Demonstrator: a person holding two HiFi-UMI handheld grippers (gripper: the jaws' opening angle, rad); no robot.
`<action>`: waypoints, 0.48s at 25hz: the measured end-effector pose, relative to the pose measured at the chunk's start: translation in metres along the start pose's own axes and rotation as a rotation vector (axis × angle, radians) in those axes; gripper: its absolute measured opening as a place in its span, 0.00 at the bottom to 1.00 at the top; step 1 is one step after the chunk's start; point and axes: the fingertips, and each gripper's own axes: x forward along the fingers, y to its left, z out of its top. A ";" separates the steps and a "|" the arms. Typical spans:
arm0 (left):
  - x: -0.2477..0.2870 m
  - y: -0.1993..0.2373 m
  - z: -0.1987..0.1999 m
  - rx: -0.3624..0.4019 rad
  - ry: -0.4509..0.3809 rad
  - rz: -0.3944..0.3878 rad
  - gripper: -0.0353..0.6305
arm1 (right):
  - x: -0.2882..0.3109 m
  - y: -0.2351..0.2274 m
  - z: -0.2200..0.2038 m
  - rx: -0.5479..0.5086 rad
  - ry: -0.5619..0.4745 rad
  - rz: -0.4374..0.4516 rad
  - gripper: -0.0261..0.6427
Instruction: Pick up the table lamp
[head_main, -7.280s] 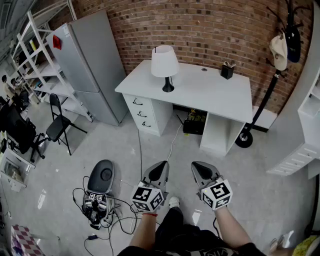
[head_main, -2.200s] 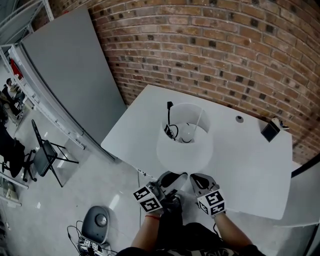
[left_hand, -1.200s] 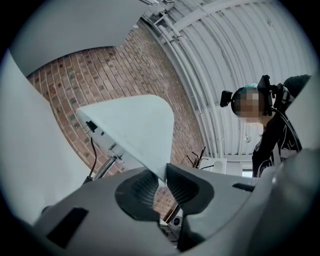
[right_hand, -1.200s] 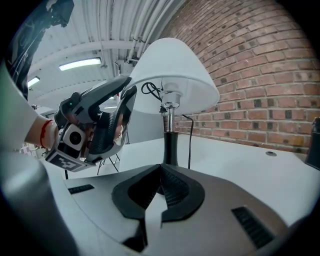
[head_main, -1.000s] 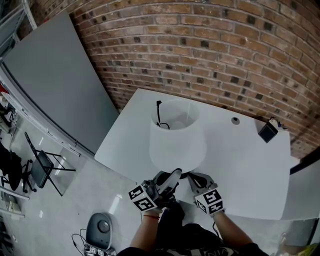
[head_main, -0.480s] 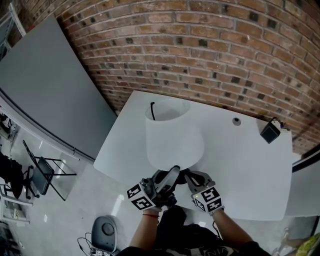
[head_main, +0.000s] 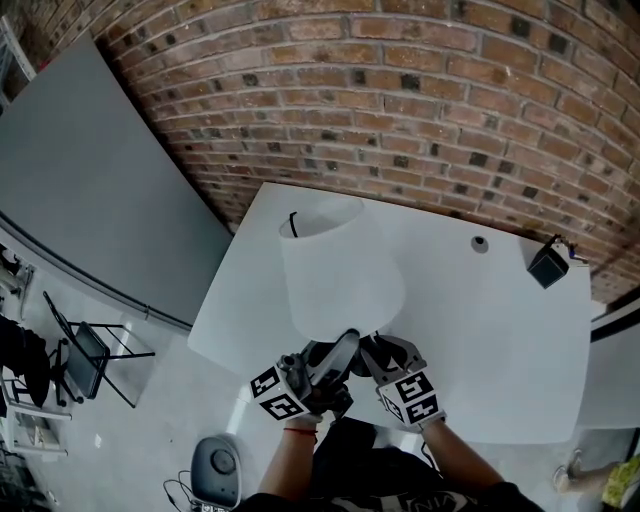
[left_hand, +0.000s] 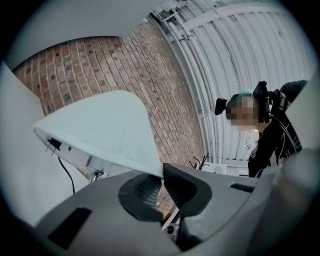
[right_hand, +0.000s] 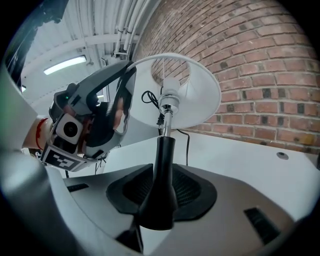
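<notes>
- Now the rim of the white conical lampshade (left_hand: 100, 130) is pinched by the just-closing left gripper (left_hand: 161, 184), tilted upward.
- The black lamp stem (right_hand: 161, 170) is straddled by the parted, just-opened right gripper (right_hand: 160, 196), tilted downward.

matt white lampshade (head_main: 340, 268), rough brick wall (head_main: 400, 100)

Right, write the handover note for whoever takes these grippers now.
Left hand-held gripper: jaws just closed, pinching the lampshade rim.
Right hand-held gripper: jaws just opened, black lamp stem between them, not gripped.
The lamp is at the white desk near edge; base lift-off unclear.
Done: shade held.
To do: close on the stem, lift the lamp.
</notes>
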 end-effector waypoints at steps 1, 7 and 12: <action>0.001 0.002 0.001 0.001 0.004 -0.001 0.08 | 0.003 -0.001 0.000 0.004 0.010 -0.003 0.19; 0.005 0.008 0.003 0.007 0.024 -0.011 0.08 | 0.022 -0.005 -0.002 0.020 0.076 -0.008 0.27; 0.003 0.010 0.005 0.009 0.029 -0.013 0.08 | 0.034 -0.004 -0.006 0.017 0.105 -0.020 0.28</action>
